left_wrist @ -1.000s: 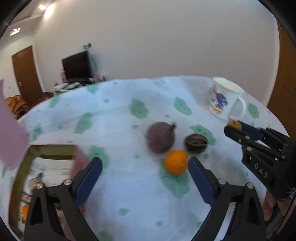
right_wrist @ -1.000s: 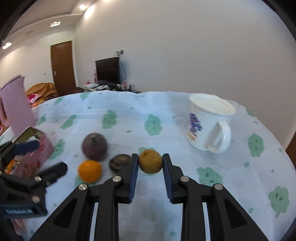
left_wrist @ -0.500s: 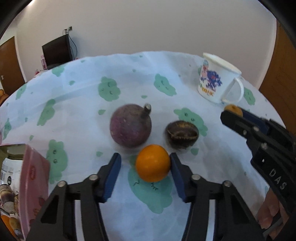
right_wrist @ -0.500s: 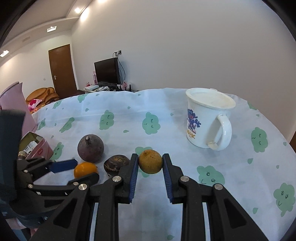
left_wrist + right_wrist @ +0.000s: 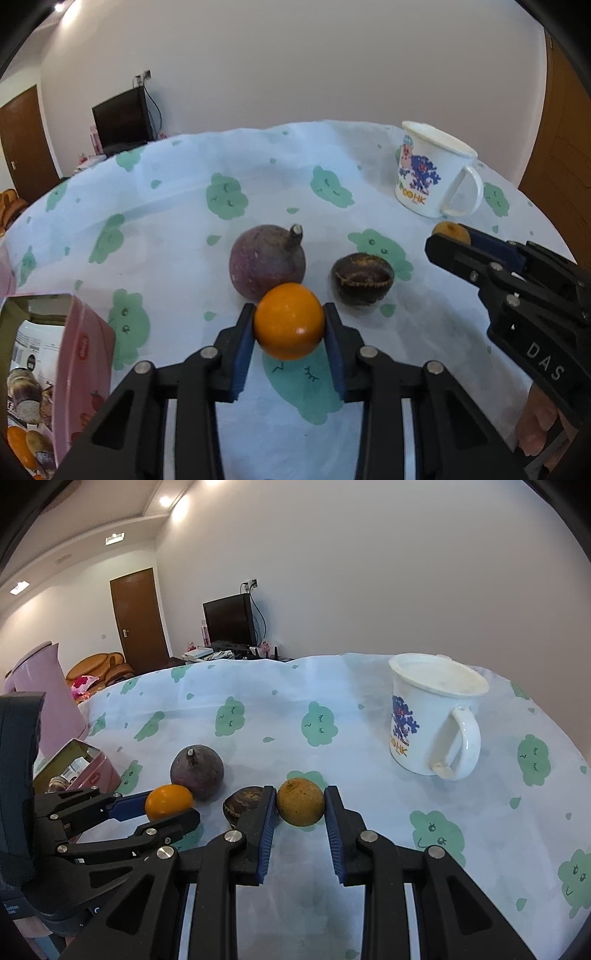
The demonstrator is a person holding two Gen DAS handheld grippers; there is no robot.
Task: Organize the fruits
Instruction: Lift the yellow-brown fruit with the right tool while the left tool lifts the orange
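We see a round table under a pale tablecloth (image 5: 177, 258) printed with green cloud shapes, and two black hand-held grippers with blue pads working over it. Our left gripper (image 5: 289, 326) is closed on a small orange fruit (image 5: 289, 326), both blue pads pressed against its sides; it appears to sit just above the cloth, though we cannot tell whether it is lifted clear. Our right gripper (image 5: 300, 806) is likewise closed on a brownish-yellow fruit (image 5: 300, 801), held at the pad tips low over the table. Two fruits remain loose on the cloth: a purple round fruit (image 5: 267, 261) with a short stem, just behind the orange one, and a dark brown fruit (image 5: 362, 279) to its right, which in the right wrist view sits just beside the right gripper's left finger. A pink box (image 5: 75, 373), open and showing fruit inside, stands at the left edge of the table, with a pink kettle (image 5: 44, 698) behind it; a white mug (image 5: 430, 723) with a cartoon print stands well apart on the right. We judge the step in hand to be lifting both gripped fruits and carrying them to the pink box. To do it well, we should raise each fruit straight up first so neither gripper nudges the purple or brown fruit, keep the squeeze steady since round skins can slip, and let the left gripper go to the box first to keep the two grippers from colliding.
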